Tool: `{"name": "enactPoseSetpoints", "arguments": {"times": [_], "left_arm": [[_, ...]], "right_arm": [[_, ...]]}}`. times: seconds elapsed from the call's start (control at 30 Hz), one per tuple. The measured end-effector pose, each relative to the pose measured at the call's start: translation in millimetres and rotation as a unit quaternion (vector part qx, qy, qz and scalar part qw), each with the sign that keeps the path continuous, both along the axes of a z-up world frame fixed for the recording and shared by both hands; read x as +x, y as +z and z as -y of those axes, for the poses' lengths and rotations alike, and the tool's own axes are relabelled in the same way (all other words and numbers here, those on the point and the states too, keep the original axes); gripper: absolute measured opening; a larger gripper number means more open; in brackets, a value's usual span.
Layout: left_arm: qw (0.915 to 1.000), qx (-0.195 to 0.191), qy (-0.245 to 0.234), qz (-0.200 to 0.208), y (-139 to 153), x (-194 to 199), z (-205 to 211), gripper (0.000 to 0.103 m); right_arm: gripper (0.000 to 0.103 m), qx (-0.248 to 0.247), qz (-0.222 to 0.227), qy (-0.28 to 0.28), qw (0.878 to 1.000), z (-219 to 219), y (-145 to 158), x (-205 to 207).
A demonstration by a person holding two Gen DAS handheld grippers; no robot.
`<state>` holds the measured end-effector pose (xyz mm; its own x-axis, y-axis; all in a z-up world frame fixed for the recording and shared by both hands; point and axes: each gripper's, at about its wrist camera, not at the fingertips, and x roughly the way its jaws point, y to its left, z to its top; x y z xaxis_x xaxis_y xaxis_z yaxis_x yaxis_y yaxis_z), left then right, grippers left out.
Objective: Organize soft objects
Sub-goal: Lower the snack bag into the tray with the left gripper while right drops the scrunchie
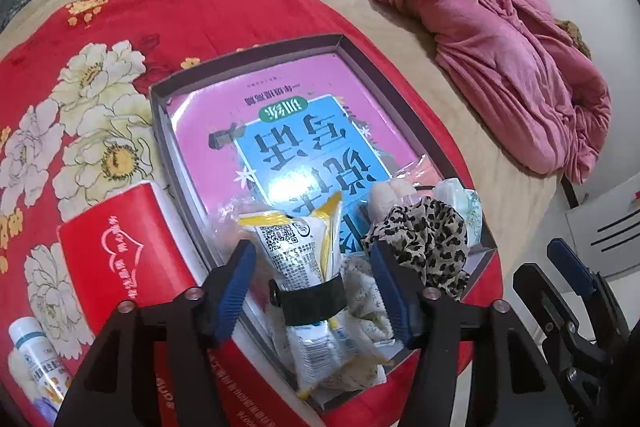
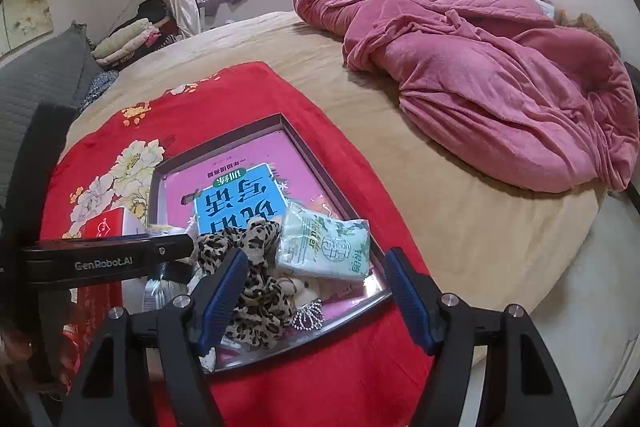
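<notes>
Left gripper [image 1: 314, 287] hangs over the tray [image 1: 244, 55], fingers apart, the yellow-edged packet [image 1: 300, 251] lying loose between them, unpinched. Right gripper [image 2: 314, 301] stands wide open above the leopard scrunchie [image 2: 256, 291], empty; tissue pack [image 2: 324, 247] sits beside, gathered for tidiness.

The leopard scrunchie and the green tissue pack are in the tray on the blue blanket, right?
Almost. The scrunchie and tissue pack do lie in the tray, but the blanket under it is red with flowers, not blue. The right wrist view shows it.
</notes>
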<state>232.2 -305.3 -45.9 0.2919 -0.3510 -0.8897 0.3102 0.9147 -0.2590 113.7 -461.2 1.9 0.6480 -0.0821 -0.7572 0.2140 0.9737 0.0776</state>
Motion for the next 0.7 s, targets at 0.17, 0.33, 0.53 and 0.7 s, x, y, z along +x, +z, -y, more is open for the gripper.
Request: {"name": "enactPoseSetpoints", "arguments": {"times": [0.17, 0.33, 0.53, 0.7], "left_arm": [[1.0, -0.004, -0.001, 0.004, 4.7, -1.1, -5.2, 0.068], [0.9999, -0.013, -0.002, 0.007, 10.1, -4.2, -13.3, 0.069], [0.9998, -0.02, 0.003, 0.009, 15.6, -6.3, -21.2, 0.076], [0.9993, -0.028, 0.01, 0.024, 26.6, -13.3, -28.1, 0.077]], "right_arm": [[0.07, -0.003, -0.001, -0.005, 1.0, -2.7, 2.3, -1.3], [0.071, -0.005, 0.003, -0.003, 1.0, -6.6, 7.5, -3.1], [0.071, -0.009, 0.007, -0.004, 1.0, -12.1, 14.0, -6.3], [0.071, -0.015, 0.01, -0.005, 1.0, -15.1, 19.1, -9.8]]}}
